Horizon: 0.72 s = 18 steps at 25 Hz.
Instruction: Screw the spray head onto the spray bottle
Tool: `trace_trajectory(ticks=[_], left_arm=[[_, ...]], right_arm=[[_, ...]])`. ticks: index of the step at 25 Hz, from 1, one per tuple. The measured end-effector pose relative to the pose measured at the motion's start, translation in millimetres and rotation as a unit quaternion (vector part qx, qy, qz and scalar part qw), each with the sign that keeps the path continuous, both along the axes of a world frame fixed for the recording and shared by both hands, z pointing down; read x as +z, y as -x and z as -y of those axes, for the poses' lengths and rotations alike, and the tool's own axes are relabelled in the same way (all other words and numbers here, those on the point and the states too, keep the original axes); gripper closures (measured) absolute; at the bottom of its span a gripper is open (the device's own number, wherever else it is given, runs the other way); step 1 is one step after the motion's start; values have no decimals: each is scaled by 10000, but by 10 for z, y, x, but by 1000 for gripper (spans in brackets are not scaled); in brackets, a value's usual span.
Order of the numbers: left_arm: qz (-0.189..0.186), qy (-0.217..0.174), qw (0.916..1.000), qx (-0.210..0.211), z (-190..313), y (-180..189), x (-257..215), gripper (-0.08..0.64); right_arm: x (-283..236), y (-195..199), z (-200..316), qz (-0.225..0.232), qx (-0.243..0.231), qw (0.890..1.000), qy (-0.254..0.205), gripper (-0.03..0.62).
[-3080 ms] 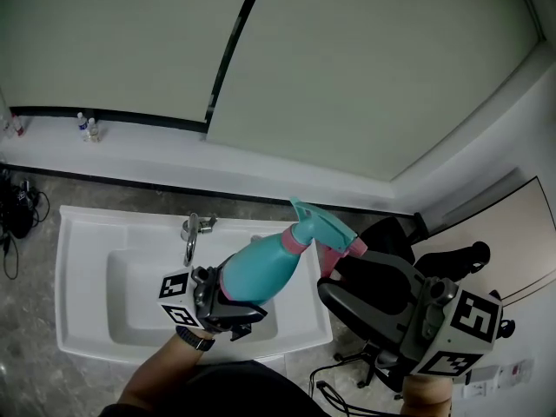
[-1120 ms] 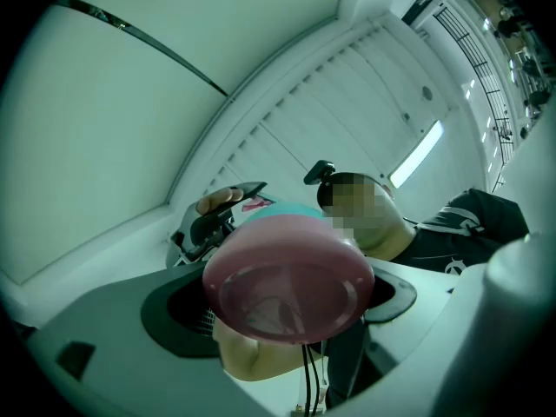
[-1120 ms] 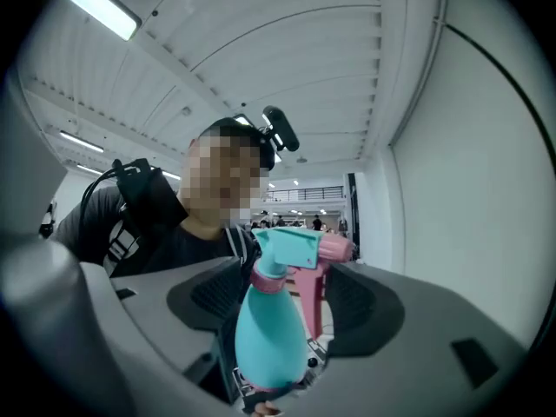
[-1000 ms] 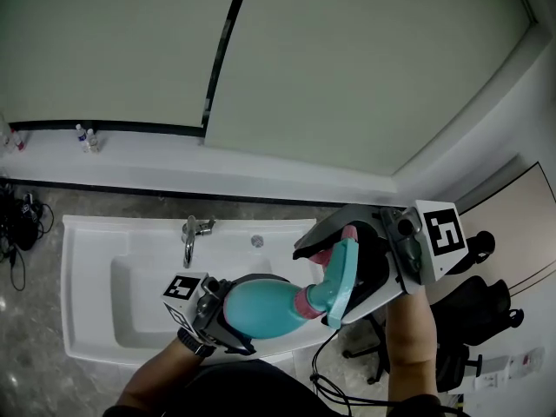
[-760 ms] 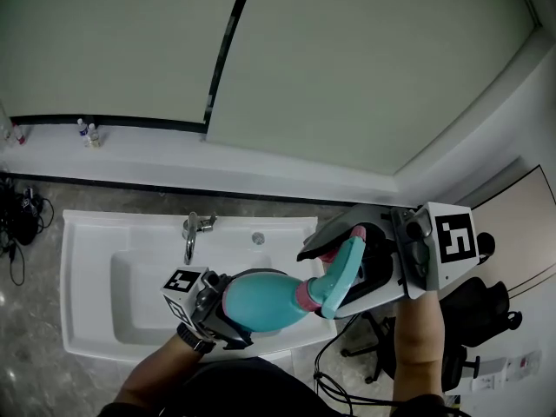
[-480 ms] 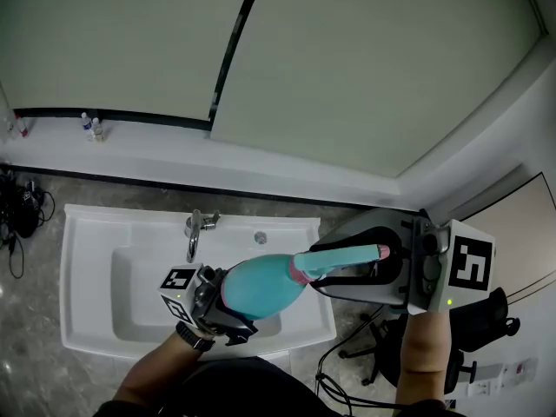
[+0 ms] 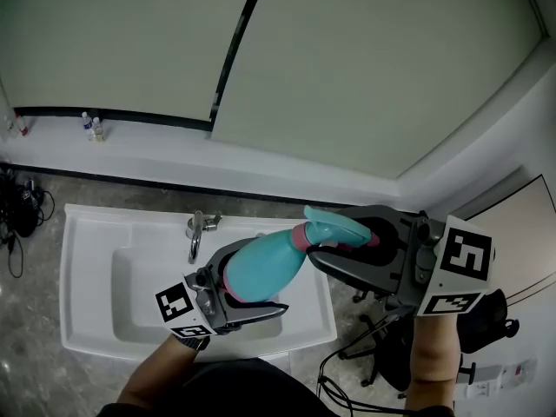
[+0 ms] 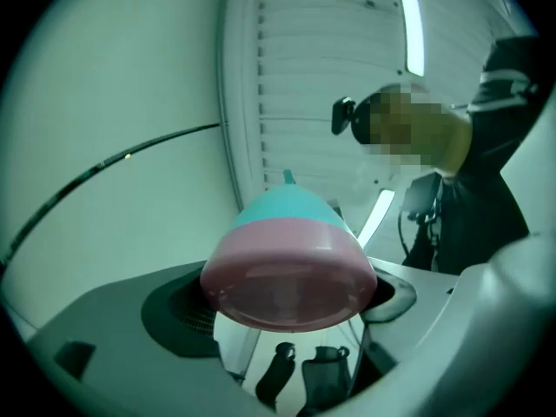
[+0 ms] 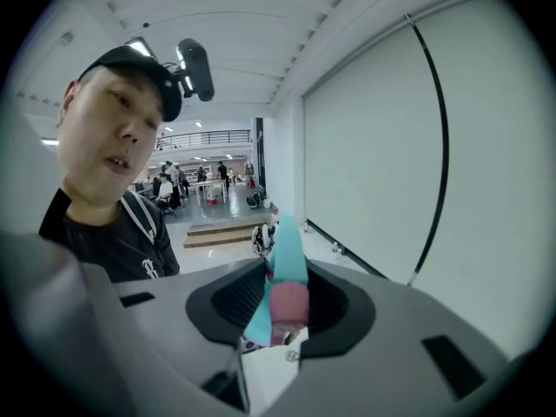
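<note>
A pear-shaped spray bottle (image 7: pixel 265 263) of smooth teal plastic was held in the air over the near right part of a glossy white rectangular sink (image 7: pixel 80 233). It lay to the right of a curved chrome tap (image 7: pixel 196 233). The bottle was tilted, its base toward the near left and its neck raised toward the far right.

The bottle's belly was clamped between the matt grey jaws of the left gripper (image 7: pixel 266 276), one jaw on its far side and one on its near side. In the left gripper view its round base (image 8: pixel 287 285) was seen as a glossy, slightly translucent pink band under the teal dome. This base was pressed between dark ribbed pads, with the flat bottom turned to the camera.

A pink collar (image 7: pixel 301 237) was seated at the neck. From it a slim teal spray head (image 7: pixel 334 229) with a pink tip stretched to the right. How far the collar had been threaded down could not be judged from these views.

The jaws of the right gripper (image 7: pixel 328 234) had just been closing and were set narrowly on the spray head. In the right gripper view the thin teal and pink piece was pinched between the two dark ribbed pads. A white cube with black square markers (image 7: pixel 458 269) was carried at that gripper's right end.
</note>
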State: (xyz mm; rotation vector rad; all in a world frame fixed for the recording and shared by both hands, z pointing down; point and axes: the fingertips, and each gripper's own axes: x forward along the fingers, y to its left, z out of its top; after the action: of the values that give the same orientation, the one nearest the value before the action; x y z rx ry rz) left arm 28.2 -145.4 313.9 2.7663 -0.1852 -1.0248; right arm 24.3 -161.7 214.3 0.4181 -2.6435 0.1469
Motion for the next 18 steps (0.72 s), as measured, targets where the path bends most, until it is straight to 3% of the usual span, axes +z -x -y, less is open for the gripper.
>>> trace_trajectory(ticks=[3, 6, 12, 18], left_arm=[[511, -204, 9971, -533, 91, 1, 120, 103], [703, -249, 9955, -585, 84, -28, 177, 103], [527, -220, 9981, -228, 25, -6, 138, 103], [56, 93, 9999, -5, 76, 74, 121, 103]], right_arm=[[114, -44, 66, -277, 248, 9986, 386, 472], [179, -87, 63, -472, 329, 9963, 634, 474], [174, -94, 22, -530, 352, 9927, 1023, 474], [192, -77, 94, -627, 928, 9864, 1200, 472]])
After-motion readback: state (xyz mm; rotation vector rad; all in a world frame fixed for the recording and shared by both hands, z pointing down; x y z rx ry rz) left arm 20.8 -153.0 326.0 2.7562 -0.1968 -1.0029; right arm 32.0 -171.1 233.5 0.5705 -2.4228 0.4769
